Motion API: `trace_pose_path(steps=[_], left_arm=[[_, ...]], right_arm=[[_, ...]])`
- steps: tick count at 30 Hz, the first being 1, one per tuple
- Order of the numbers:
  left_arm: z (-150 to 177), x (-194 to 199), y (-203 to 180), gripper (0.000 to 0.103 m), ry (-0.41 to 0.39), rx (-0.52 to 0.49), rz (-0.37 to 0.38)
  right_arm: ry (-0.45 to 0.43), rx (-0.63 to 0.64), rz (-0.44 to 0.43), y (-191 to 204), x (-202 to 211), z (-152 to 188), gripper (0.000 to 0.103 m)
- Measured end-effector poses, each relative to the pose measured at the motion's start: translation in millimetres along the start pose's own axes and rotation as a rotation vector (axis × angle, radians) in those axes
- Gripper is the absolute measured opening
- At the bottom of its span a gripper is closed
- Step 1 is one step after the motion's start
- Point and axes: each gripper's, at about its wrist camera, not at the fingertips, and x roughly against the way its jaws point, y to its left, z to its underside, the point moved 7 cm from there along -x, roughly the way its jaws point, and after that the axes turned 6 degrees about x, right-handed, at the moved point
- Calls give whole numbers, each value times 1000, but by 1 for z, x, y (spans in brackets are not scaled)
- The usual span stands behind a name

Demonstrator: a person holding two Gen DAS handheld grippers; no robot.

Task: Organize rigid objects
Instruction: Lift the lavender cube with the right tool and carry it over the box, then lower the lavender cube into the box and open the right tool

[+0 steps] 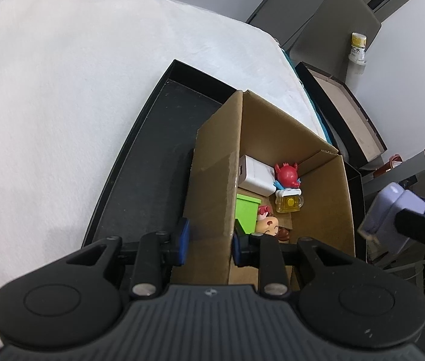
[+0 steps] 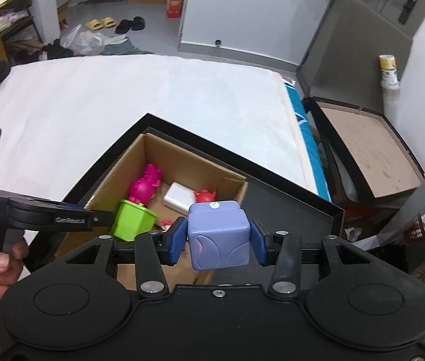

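Sorting looks well advanced: the cardboard box (image 2: pixel 182 177), standing in a black tray (image 2: pixel 287 207) on the white bed (image 2: pixel 122 96), already holds a white charger block (image 1: pixel 256 177), a red figure (image 1: pixel 286 174), a green cube (image 2: pixel 134 221), a pink toy (image 2: pixel 144 185) and a small beer-mug trinket (image 1: pixel 290 201). Left tool (image 1: pixel 209 240) is pinched on the box's near wall, steadying it, while the right tool (image 2: pixel 218 240) grips a lilac cube (image 2: pixel 218 234) just above the box's near right corner. That cube remains to be dropped in (no other loose pieces show on the bed).
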Motion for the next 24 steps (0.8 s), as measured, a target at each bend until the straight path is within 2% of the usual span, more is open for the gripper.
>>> trace_pose_path(steps=[7,24], left_arm=[[-1,3,1,26,0,11,19],[-1,4,2,26,0,17,32]], right_arm=[[39,31,-14,20,-12,-2,44],[109,85,12,43,-50,4,45]])
